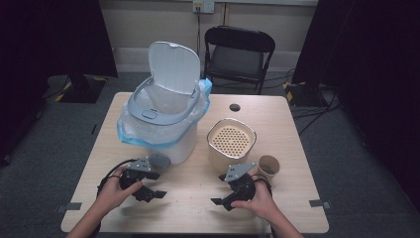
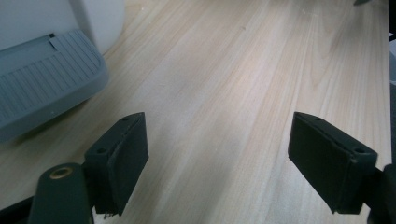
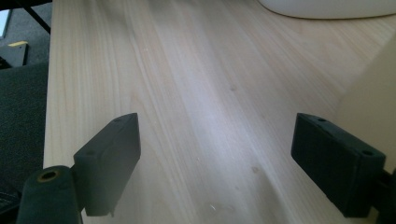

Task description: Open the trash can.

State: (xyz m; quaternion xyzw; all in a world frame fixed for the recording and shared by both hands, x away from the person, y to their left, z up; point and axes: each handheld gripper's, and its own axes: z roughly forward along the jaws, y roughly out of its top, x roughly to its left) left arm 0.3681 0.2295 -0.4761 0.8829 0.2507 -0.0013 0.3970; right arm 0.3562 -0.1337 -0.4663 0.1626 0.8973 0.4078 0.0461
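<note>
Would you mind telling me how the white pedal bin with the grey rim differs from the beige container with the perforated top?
The white pedal bin with the grey rim is clearly taller and bulkier than the beige container with the perforated top. The bin's lid stands open and upright, whereas the container's top is covered by a dotted insert. The bin is lined with a blue-edged plastic bag; the container has none. Both stand upright on the wooden table.

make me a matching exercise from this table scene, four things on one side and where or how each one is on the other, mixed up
Things:
1. bin lid
2. paper cup
3. beige container
4. left claw

States:
A. open, nothing between its jaws
B. raised upright
C. at the right, beside the beige container
D. topped with a perforated insert, right of the bin

Pairs: 1-B, 2-C, 3-D, 4-A
</note>
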